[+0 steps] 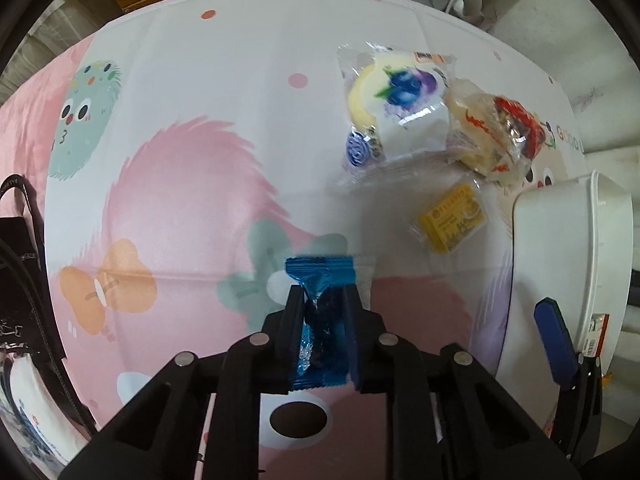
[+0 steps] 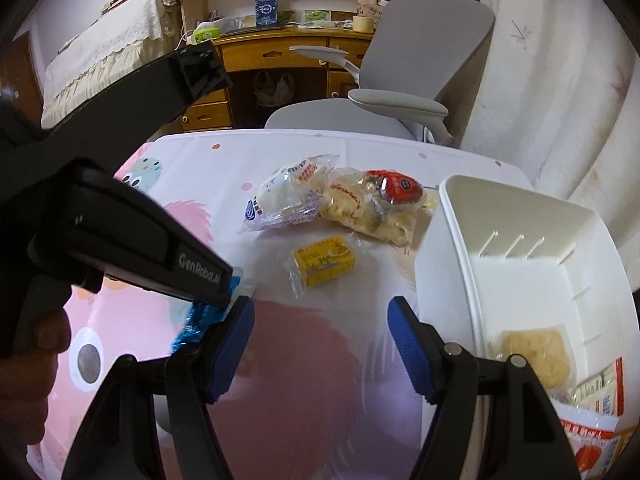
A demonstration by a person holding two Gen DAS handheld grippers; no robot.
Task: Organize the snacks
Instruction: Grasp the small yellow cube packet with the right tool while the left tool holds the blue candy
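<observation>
My left gripper points straight down and is shut on a blue foil snack packet that lies on the patterned tablecloth; both pads pinch its crinkled middle. In the right wrist view the same blue packet shows only partly, under the left gripper's black body. My right gripper hovers open above the cloth with nothing between its blue pads, just left of the white bin. A small yellow packet lies ahead of it. Further back lie a blueberry bun packet and a clear bag with a red label.
The white bin stands at the table's right side and holds several wrapped snacks. A grey office chair stands behind the table, with a wooden desk beyond. A black bag is at the left edge.
</observation>
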